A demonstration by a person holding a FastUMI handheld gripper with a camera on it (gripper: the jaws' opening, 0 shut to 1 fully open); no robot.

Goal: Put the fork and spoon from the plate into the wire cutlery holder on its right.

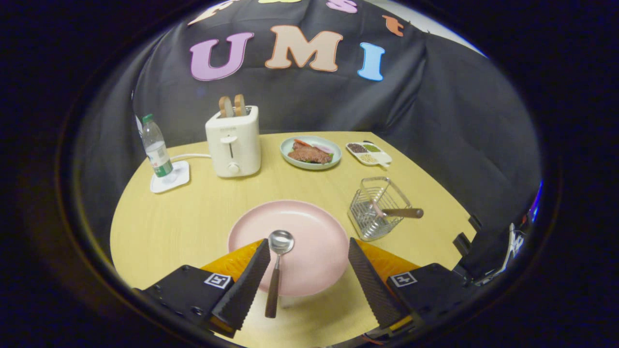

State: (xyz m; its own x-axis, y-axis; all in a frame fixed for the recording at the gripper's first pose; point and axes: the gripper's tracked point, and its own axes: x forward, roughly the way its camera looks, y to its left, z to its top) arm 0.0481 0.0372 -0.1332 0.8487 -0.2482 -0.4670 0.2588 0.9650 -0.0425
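We hold the gripper (308,270) low over the near edge of a round pale wooden table (193,212), its two fingers spread wide apart and gripping nothing. Between them lies the round pink plate (309,232), and on it the metal spoon with a dark wooden handle (276,270), bowl pointing to 12 o'clock and handle running back toward 6 o'clock past the plate's near rim. The spoon sits just beside our left finger; we cannot tell whether they touch, and it is well apart from the right one.

At about 2 o'clock from the plate, just beyond our right finger, stands the square silver wire cutlery holder (372,212). A piece of cutlery with a dark wooden handle (399,212) leans in it, handle sticking out over the rim toward 3 o'clock; its working end is too hidden by the wires for us to name it.

Farther off, at 12 o'clock from the plate, a pale green plate of brown food (310,152) rests, with a small white divided dish of seasonings (368,153) at its 3 o'clock. At 11 o'clock stands a cream toaster (233,141) with two slices of bread (232,105) raised in its slots, and at its 9 o'clock a clear plastic water bottle with a green cap (155,147) on a white square coaster (169,178)
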